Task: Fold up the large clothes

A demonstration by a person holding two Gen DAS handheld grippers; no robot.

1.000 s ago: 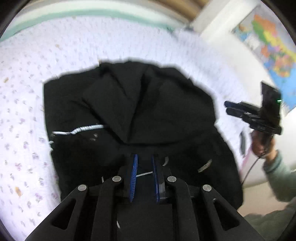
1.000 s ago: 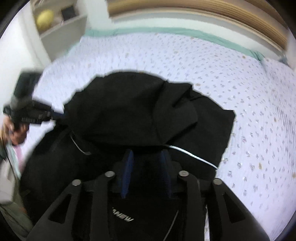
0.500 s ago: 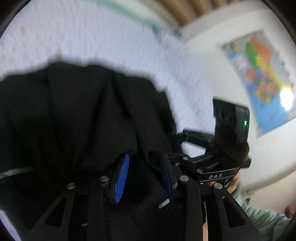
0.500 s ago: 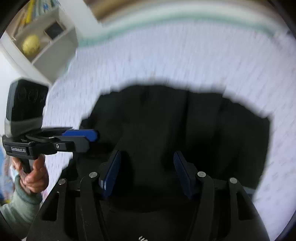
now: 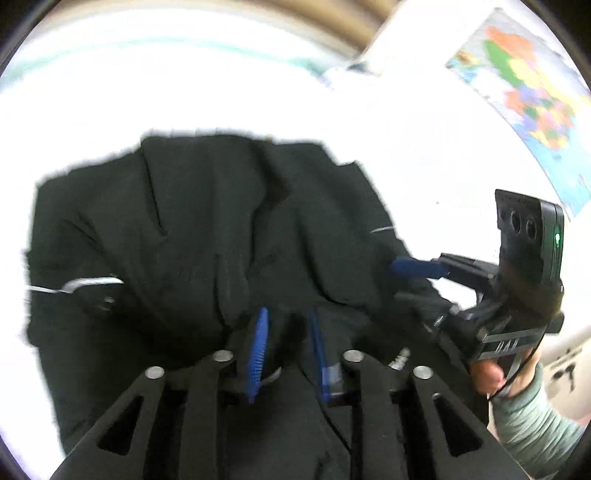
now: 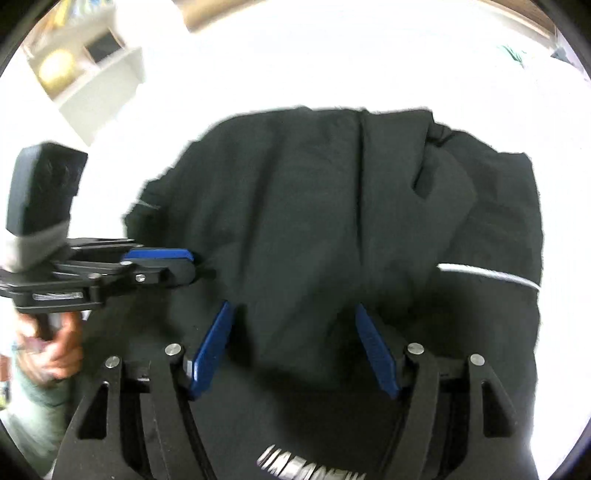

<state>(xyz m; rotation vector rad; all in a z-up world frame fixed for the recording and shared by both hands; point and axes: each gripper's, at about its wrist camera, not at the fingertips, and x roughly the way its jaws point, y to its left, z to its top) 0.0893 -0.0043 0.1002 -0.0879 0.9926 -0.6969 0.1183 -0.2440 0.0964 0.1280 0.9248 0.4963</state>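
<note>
A large black garment (image 5: 207, 229) with thin white stripes lies bunched on the white bed, also in the right wrist view (image 6: 332, 206). My left gripper (image 5: 286, 325) has its blue pads a narrow gap apart with black cloth bunched between them. My right gripper (image 6: 295, 332) is open wide, its blue pads straddling a fold of the cloth. The right gripper also shows at the garment's right edge in the left wrist view (image 5: 417, 267). The left gripper shows at the garment's left edge in the right wrist view (image 6: 162, 258).
The white bedspread (image 5: 184, 92) surrounds the garment. A colourful map (image 5: 532, 99) hangs on the wall at right. A white shelf (image 6: 92, 74) with a yellow ball stands at the back left. A wooden headboard (image 6: 480, 14) runs along the far side.
Both grippers came down onto the near edge of the garment. The right gripper opened wide. The left gripper's pads narrowed on the cloth after opening half a second ago.
</note>
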